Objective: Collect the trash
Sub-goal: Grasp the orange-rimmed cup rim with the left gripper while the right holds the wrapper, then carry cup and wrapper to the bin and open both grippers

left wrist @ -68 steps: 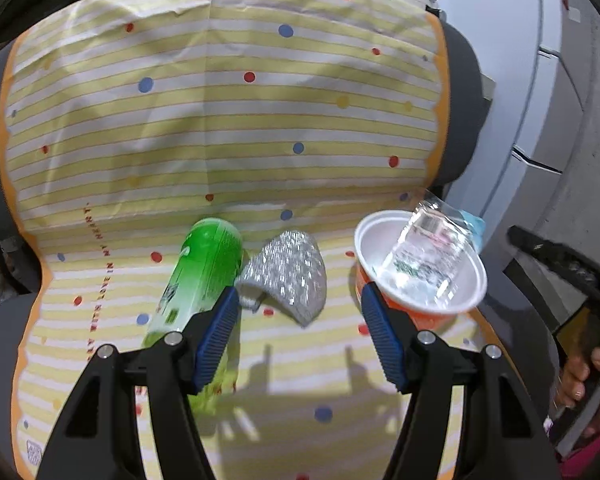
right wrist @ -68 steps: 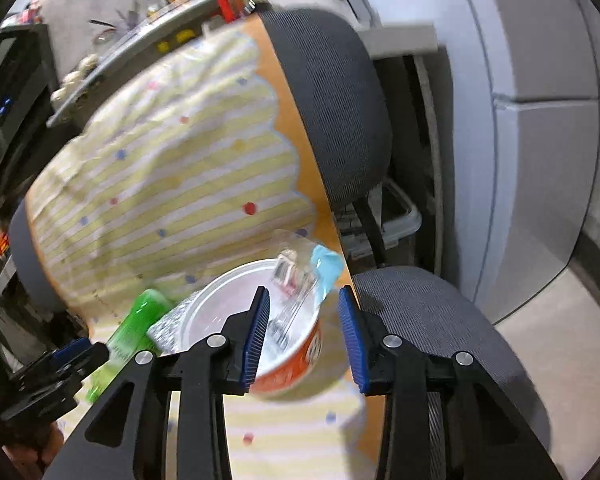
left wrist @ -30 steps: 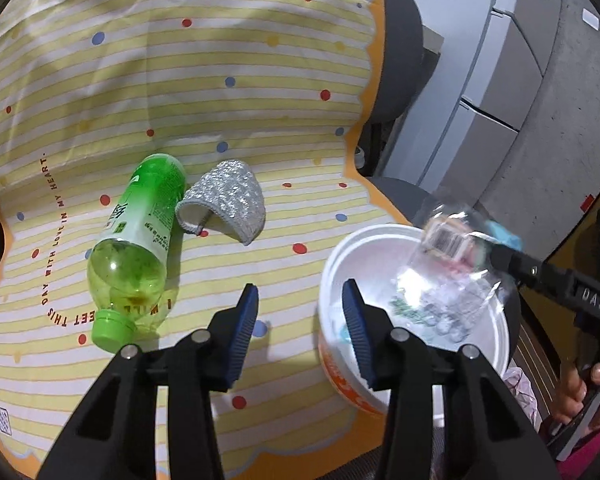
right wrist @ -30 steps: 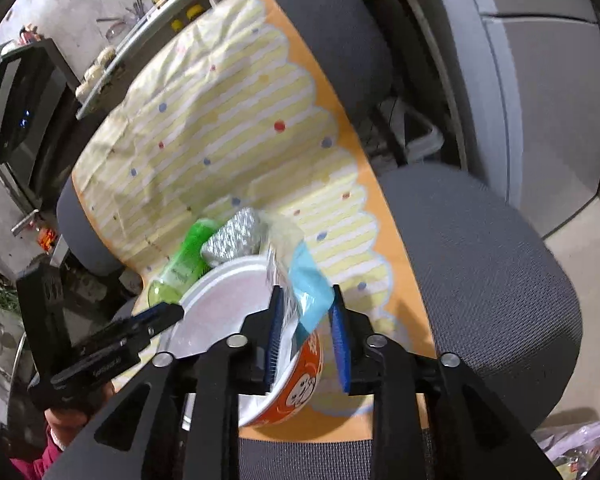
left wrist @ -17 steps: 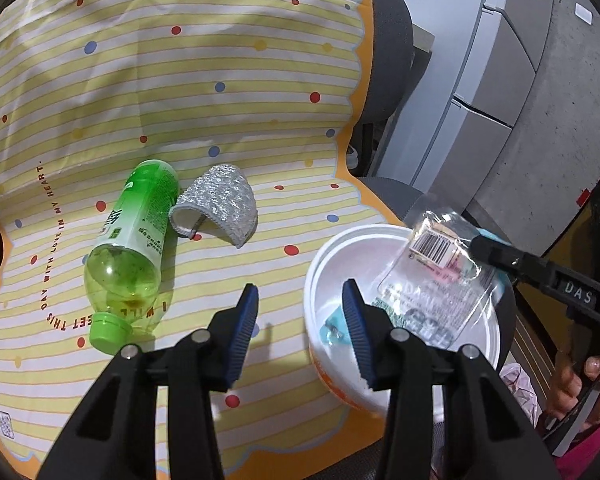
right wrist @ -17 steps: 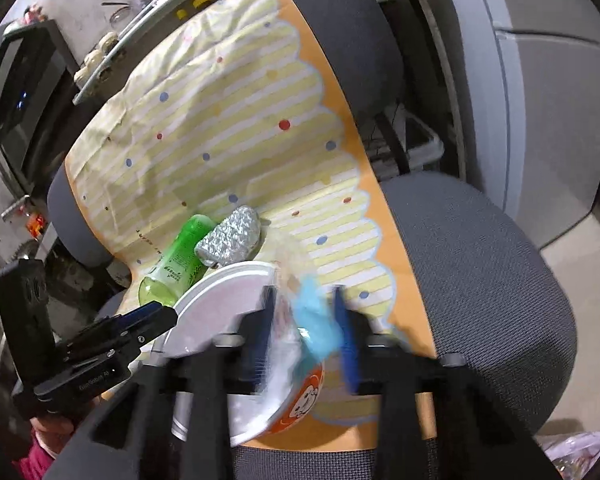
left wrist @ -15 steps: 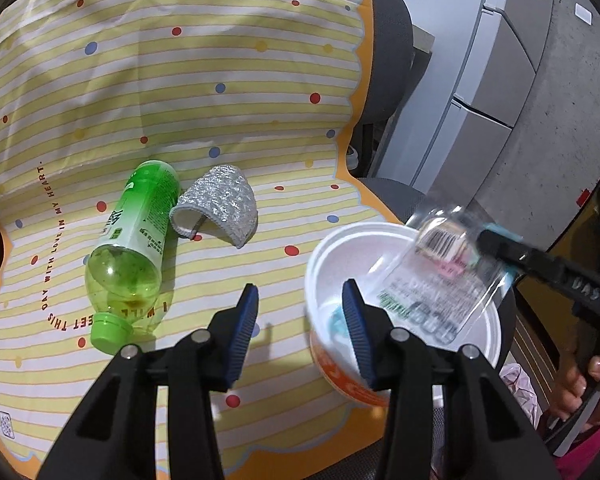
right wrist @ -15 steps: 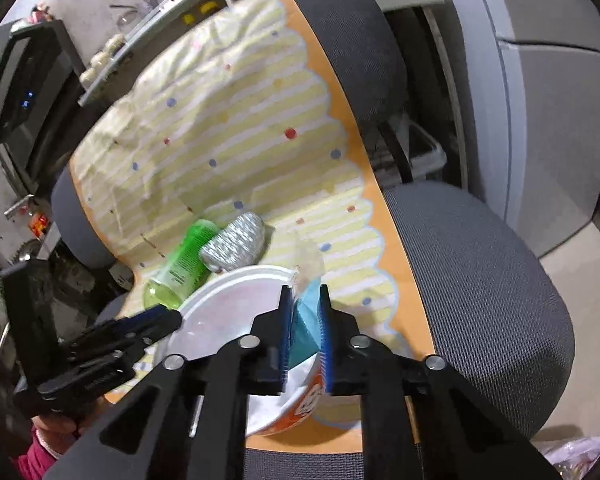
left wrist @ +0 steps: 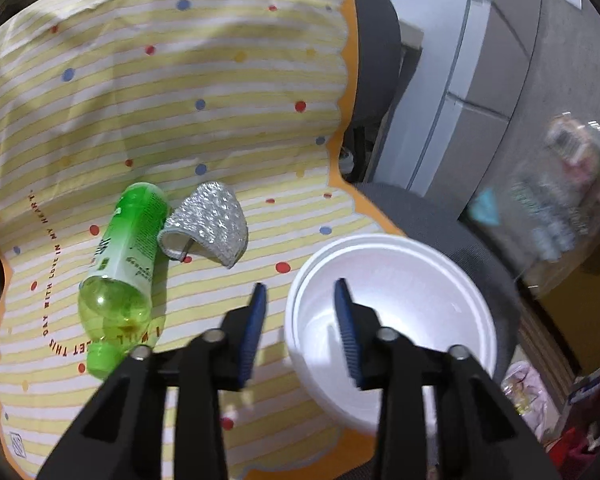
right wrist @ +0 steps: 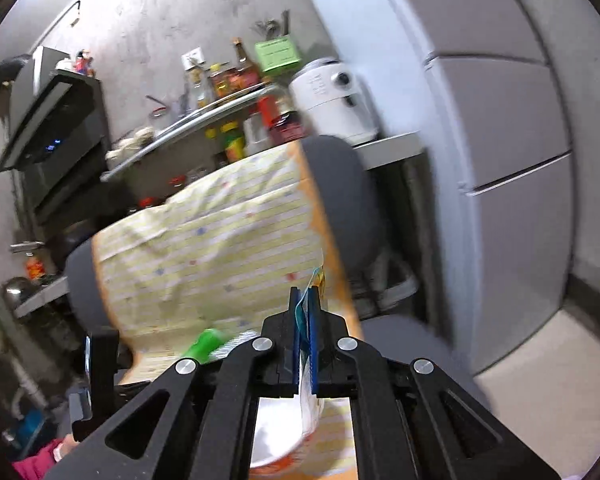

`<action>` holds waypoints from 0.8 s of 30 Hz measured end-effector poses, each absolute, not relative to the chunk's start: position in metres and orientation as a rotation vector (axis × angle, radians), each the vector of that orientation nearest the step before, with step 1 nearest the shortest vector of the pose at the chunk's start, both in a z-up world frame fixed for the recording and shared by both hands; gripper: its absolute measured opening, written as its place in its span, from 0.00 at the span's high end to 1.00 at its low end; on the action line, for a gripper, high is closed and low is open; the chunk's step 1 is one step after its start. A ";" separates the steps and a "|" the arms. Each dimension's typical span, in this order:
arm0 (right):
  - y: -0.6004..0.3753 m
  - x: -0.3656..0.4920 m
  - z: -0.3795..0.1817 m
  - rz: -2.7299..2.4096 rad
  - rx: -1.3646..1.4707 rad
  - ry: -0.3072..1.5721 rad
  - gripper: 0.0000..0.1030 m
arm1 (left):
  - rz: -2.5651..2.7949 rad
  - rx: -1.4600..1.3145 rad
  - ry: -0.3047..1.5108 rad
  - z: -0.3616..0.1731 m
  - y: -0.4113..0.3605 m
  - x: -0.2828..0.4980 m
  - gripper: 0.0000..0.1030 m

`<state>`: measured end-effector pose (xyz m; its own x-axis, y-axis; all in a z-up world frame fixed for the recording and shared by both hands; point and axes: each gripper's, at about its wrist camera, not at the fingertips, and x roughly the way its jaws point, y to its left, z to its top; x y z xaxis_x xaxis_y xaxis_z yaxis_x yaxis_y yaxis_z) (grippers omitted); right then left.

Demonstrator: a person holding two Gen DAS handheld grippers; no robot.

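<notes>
A white foam bowl [left wrist: 396, 316] sits at the front right of the striped cloth [left wrist: 180, 80] on the chair. My left gripper [left wrist: 300, 320] is open, its right finger over the bowl's rim, holding nothing. A green plastic bottle [left wrist: 124, 268] and a silver foil piece [left wrist: 208, 224] lie on the cloth to the left. My right gripper [right wrist: 305, 340] is shut on a clear plastic wrapper with a blue edge [right wrist: 309, 360], lifted above the bowl [right wrist: 276, 436]. The wrapper shows blurred at the right of the left wrist view [left wrist: 556, 200].
The grey office chair [right wrist: 340, 208] stands before a white fridge [right wrist: 500, 120] and a cluttered counter [right wrist: 228, 116]. Bags lie on the floor at the right [left wrist: 528, 388]. A dark range hood [right wrist: 56, 120] hangs at the left.
My right gripper has closed tight on the wrapper and lifted it up and away to the right, out of the bowl. The bowl now stands empty. My left gripper stays by the rim.
</notes>
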<state>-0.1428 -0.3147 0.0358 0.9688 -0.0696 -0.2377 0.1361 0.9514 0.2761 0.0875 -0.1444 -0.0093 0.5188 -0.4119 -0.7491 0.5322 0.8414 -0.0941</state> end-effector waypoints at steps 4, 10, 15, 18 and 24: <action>-0.328 -0.155 0.024 -0.148 0.296 0.279 0.96 | -0.573 0.164 0.894 -0.022 -0.150 0.088 0.94; -0.331 -0.187 0.014 -0.185 0.306 0.291 0.96 | -0.630 0.056 0.857 -0.006 -0.141 0.065 0.97; -0.330 -0.229 0.011 -0.242 0.305 0.288 0.96 | -0.730 0.035 0.816 0.008 -0.156 0.028 0.97; -0.331 -0.262 0.007 -0.301 0.309 0.292 0.96 | -0.808 0.034 0.807 0.007 -0.171 0.004 0.97; -0.330 -0.318 -0.001 -0.407 0.320 0.290 0.96 | -0.939 0.050 0.815 0.000 -0.200 -0.040 0.97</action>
<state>-0.3178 -0.3299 -0.0011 0.8787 -0.3388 -0.3363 0.4289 0.8697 0.2444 -0.0401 -0.2002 0.0004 0.3218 -0.6966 -0.6413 0.7324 0.6124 -0.2977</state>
